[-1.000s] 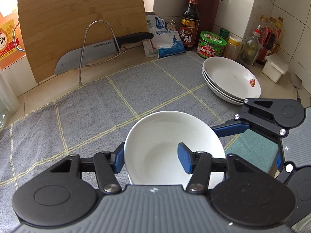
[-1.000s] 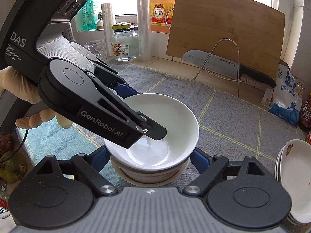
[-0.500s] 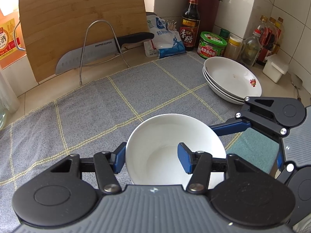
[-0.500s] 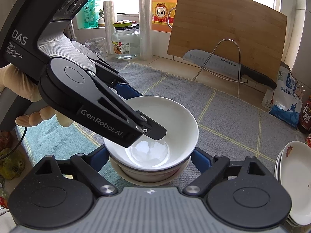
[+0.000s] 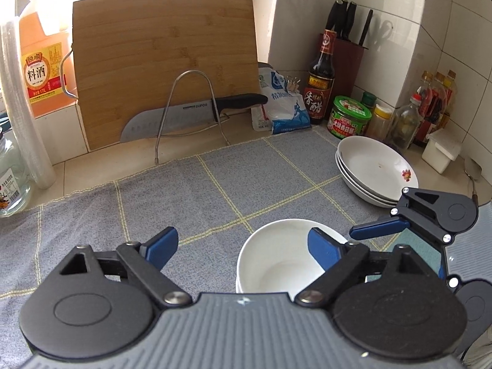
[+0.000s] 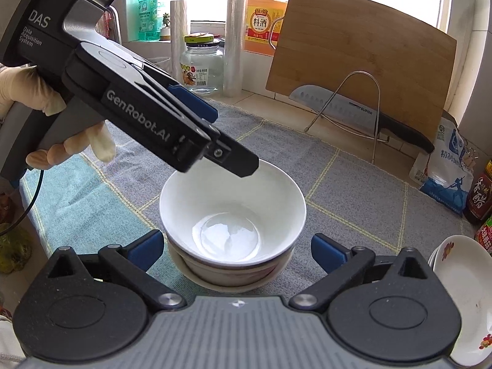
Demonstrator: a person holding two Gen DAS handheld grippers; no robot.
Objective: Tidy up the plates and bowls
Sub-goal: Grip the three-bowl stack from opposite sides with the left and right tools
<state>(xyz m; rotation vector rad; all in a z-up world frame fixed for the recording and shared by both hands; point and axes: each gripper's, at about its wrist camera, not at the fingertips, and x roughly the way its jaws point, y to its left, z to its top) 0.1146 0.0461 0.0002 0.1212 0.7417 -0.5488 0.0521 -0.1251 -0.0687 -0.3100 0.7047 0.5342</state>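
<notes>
A white bowl [image 6: 233,203] sits nested on top of a stack of bowls [image 6: 233,272] on the grey checked cloth [image 6: 353,203]. My right gripper [image 6: 236,250] straddles the stack's near side; its jaws are opening, and both pads stand clear of the bowls. My left gripper [image 5: 243,244] is above the top bowl [image 5: 276,261], jaws opening. Its right finger [image 5: 323,247] hangs over the bowl's inside, its left finger over the cloth, and neither touches the rim. In the right wrist view a gloved hand [image 6: 18,89] holds it. A stack of white plates [image 5: 375,169] rests at the right.
A bamboo cutting board [image 5: 163,70] and a knife [image 5: 184,117] on a wire rack stand at the back. Sauce bottles and jars [image 5: 350,117] crowd the back right corner. A glass jar [image 6: 201,64] and a large orange bottle [image 6: 261,15] stand by the window.
My left gripper has let go of the top bowl's rim, spread its jaws and drawn back slightly. The bowl stays nested on the stack. My right jaws have widened off the bowls.
</notes>
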